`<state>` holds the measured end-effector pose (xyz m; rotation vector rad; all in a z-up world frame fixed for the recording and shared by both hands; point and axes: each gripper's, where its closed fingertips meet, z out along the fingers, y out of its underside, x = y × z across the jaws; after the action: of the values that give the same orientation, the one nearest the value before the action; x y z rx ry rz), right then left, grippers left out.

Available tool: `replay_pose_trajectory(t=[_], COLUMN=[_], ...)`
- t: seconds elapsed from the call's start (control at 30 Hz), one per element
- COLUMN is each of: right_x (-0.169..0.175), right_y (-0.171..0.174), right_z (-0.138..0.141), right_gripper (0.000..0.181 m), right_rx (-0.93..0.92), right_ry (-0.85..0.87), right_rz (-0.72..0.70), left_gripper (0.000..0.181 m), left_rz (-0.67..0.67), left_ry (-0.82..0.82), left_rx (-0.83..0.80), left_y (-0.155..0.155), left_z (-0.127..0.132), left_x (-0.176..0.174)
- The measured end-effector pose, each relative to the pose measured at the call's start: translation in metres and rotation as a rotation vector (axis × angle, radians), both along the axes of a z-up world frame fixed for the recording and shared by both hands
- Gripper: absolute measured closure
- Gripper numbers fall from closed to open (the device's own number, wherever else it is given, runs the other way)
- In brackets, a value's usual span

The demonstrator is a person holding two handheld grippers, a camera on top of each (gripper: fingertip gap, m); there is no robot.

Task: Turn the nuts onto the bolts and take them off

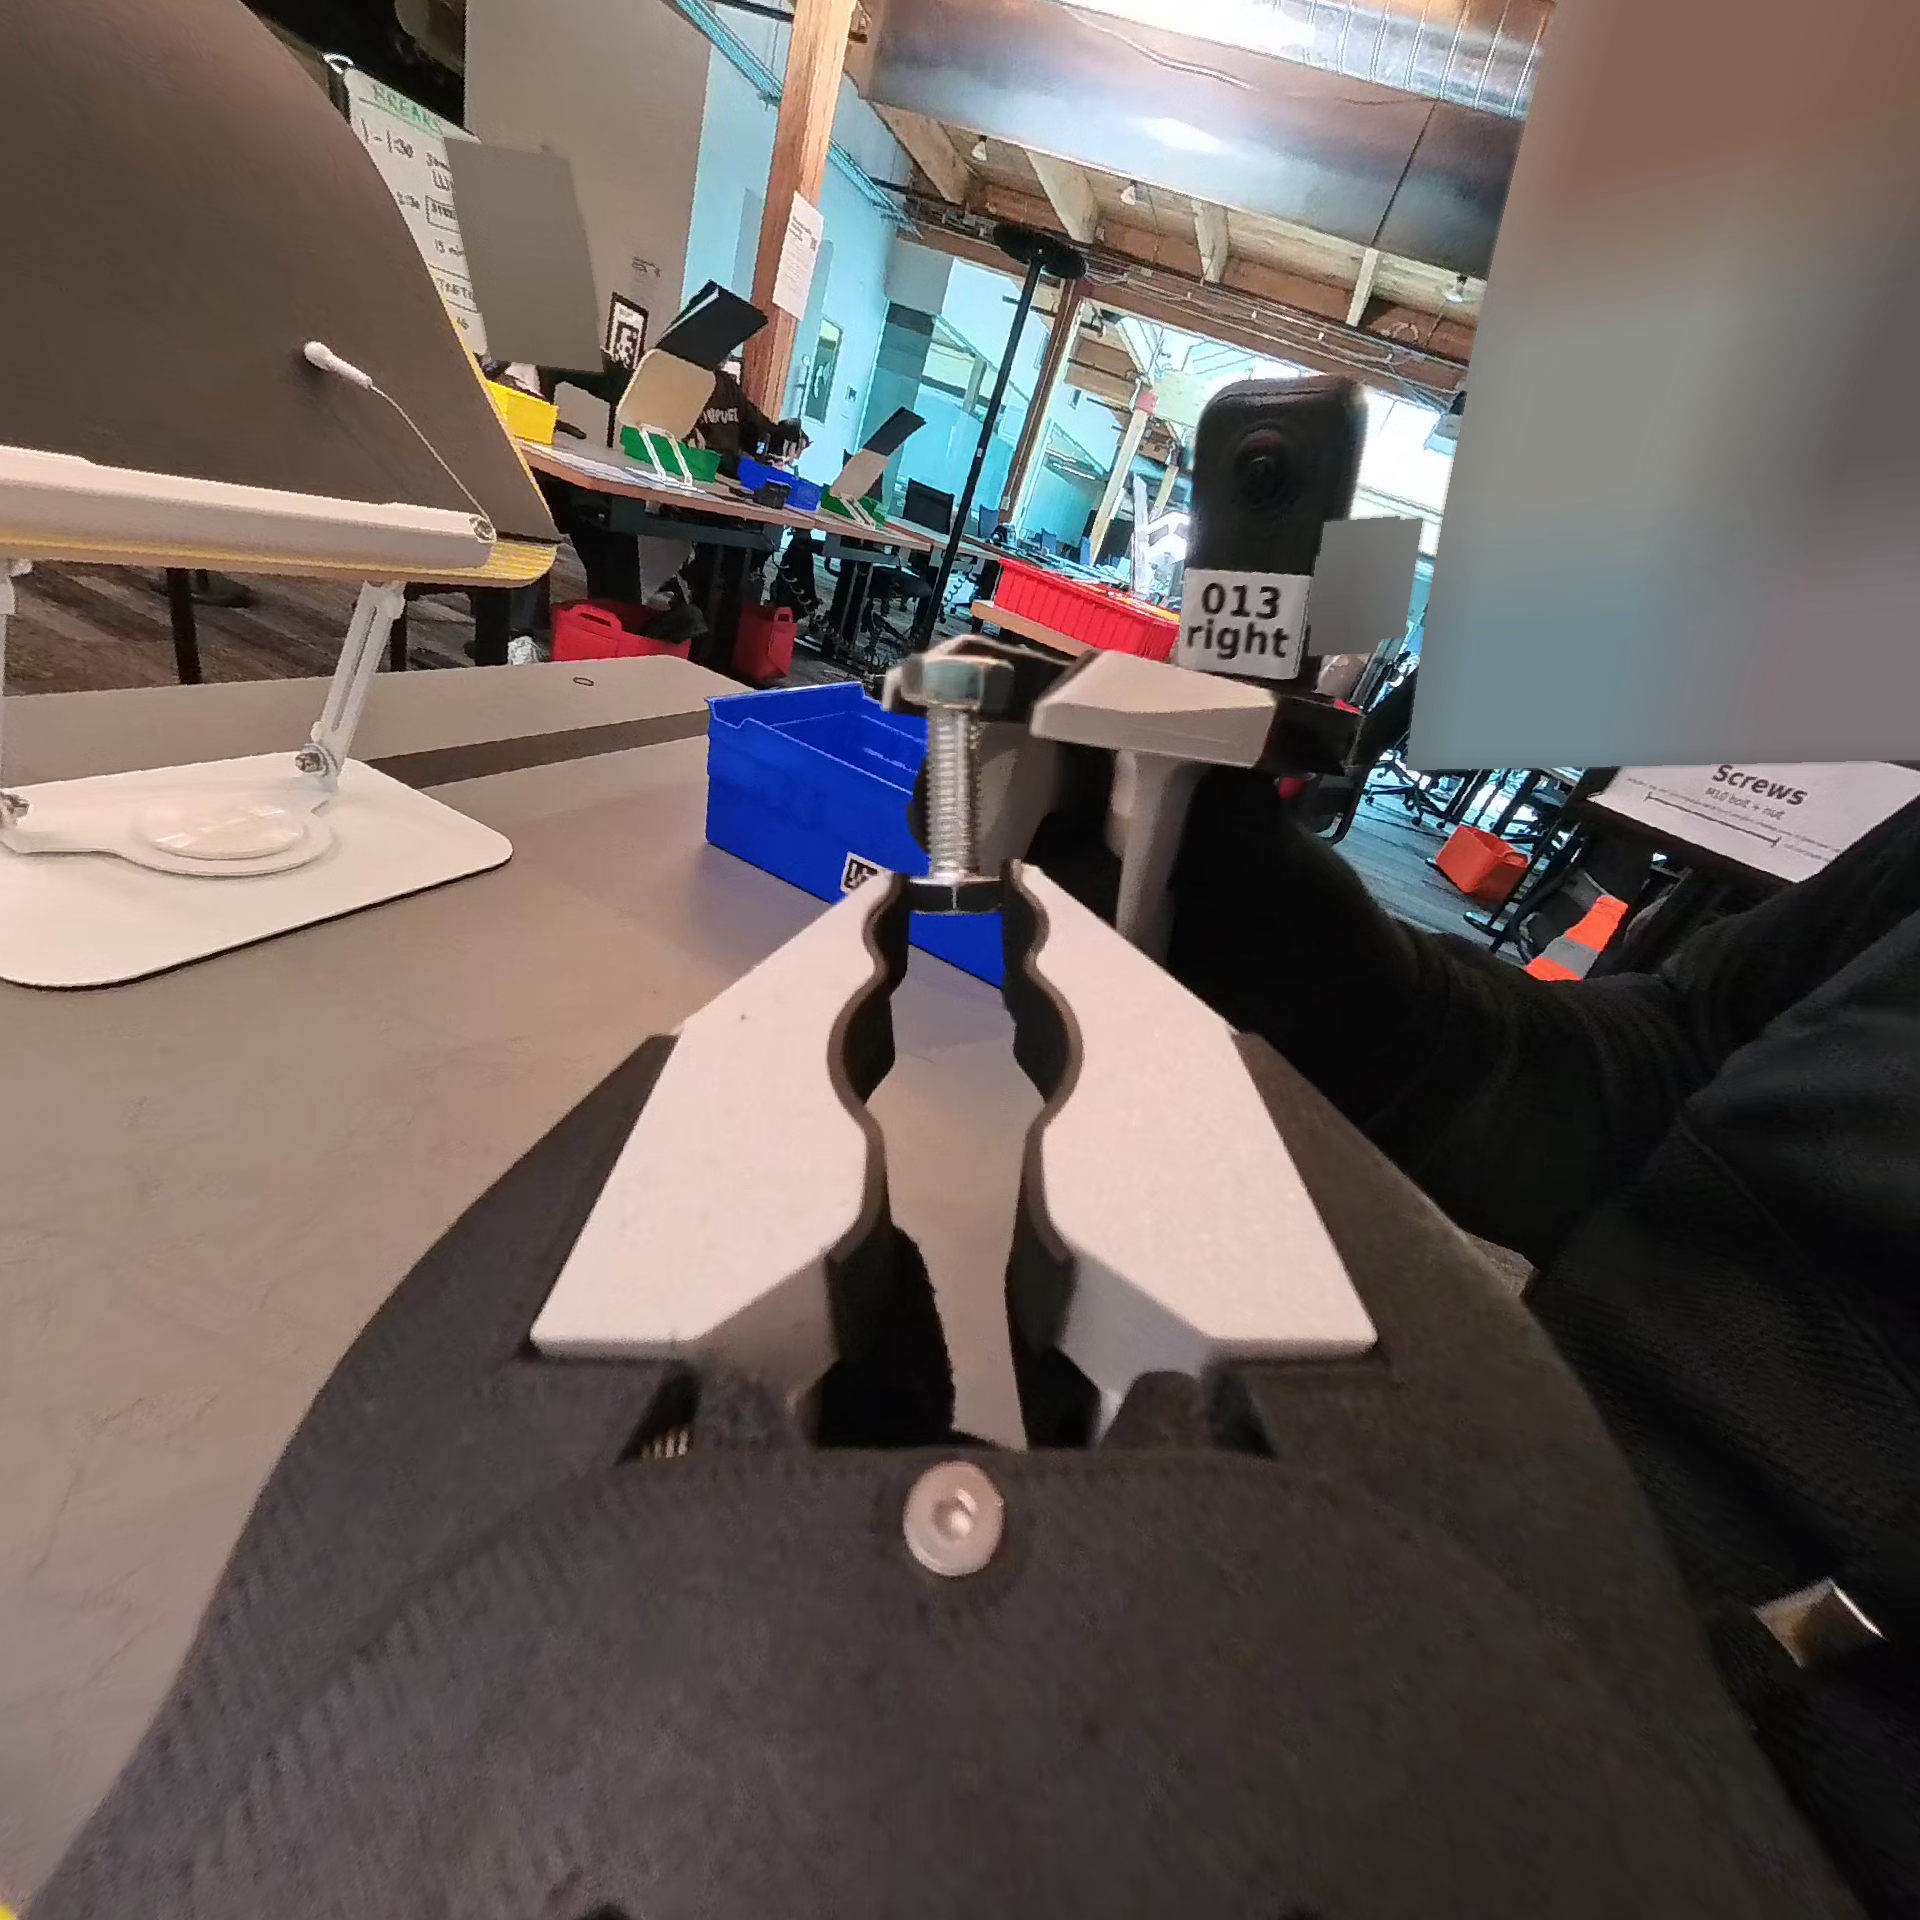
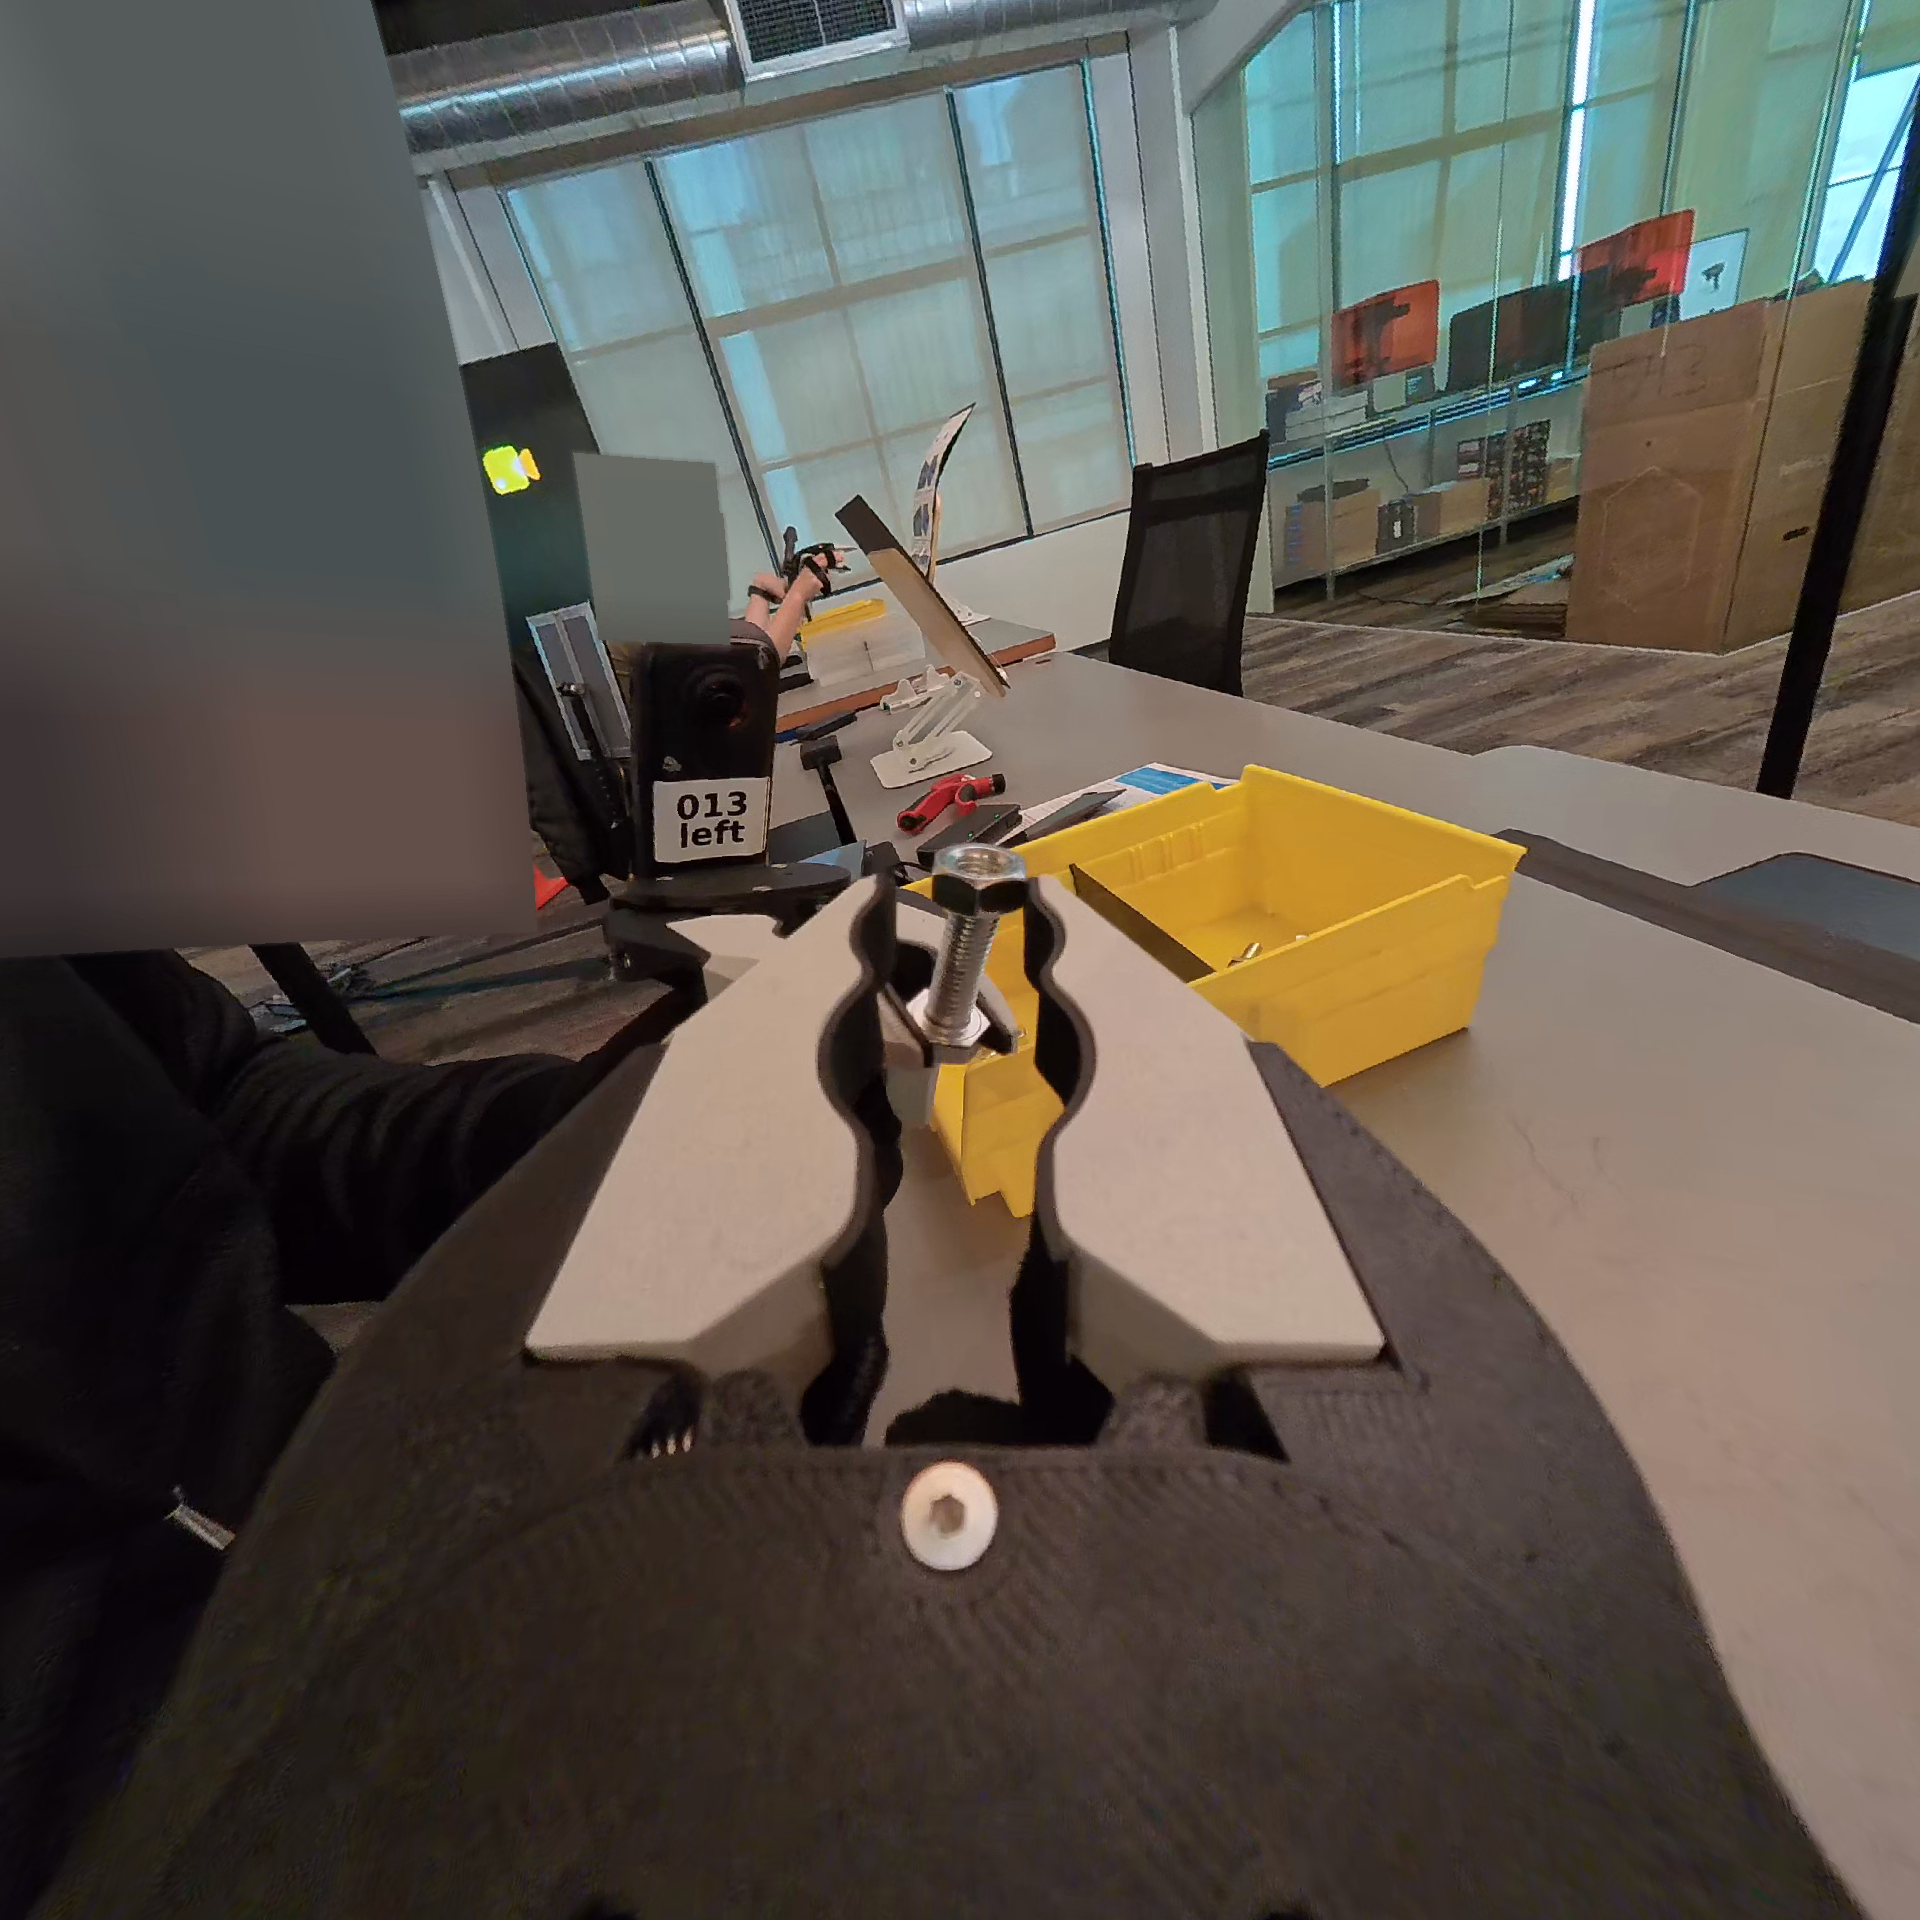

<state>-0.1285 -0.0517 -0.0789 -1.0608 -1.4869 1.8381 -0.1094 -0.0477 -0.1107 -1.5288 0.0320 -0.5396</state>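
The left gripper (image 1: 954, 891) is clenched at its very tips on the hexagonal head (image 1: 951, 900) at the lower end of a silver threaded steel bolt (image 1: 951, 790). The bolt stands nearly upright just ahead of those tips and clear of the grey tabletop (image 1: 312, 1091). The right gripper (image 2: 977, 899) is closed on what looks like a silver hexagonal steel nut (image 2: 977, 875) with a hollow centre. This nut sits at the bolt's top end, right between the right gripper's fingertips. The main risk, as I judge it, is the shallow hold, since both parts are pinched only by the outermost edge of the fingers. A twist that is off the bolt's axis could lever the head out of the left tips. If the nut is on its last threads it may come free suddenly and slip out as the grip eases, dropping to the table or rolling away. A tilted nut turned the other way could cross-thread and jam. A blue plastic bin (image 1: 800, 769) stands beyond the left gripper and a yellow plastic bin (image 2: 1351, 935) ahead and to the right of the right gripper. Neither sits clearly beneath the bolt to catch a fall.
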Motion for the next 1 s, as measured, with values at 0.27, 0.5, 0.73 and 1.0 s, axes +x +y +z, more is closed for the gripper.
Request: replay_pose_trajectory(t=[0.27, 0.5, 0.73, 1.0], right_x=[0.0, 0.0008, 0.0006, 0.0018], right_y=[0.0025, -0.0001, 0.0003, 0.0008], right_z=[-0.0026, -0.0022, -0.0042, -0.0071], right_gripper=[0.164, 0.156, 0.156, 0.157], right_rx=[0.006, 0.029, 0.038, 0.049], right_ry=[-0.005, -0.001, -0.006, -0.01], right_rz=[-0.001, -0.007, -0.008, -0.01], left_gripper=[0.166, 0.166, 0.166, 0.166], left_rz=[-0.008, -0.005, -0.006, -0.01], left_ry=[-0.001, -0.005, -0.011, -0.01], left_rx=[-0.002, -0.002, -0.003, -0.001], left_y=[0.0007, 0.0009, 0.0014, 0.0018], left_z=[-0.0014, -0.0013, -0.002, -0.0017], left_x=[0.0023, 0.0008, 0.0002, 0.0011])
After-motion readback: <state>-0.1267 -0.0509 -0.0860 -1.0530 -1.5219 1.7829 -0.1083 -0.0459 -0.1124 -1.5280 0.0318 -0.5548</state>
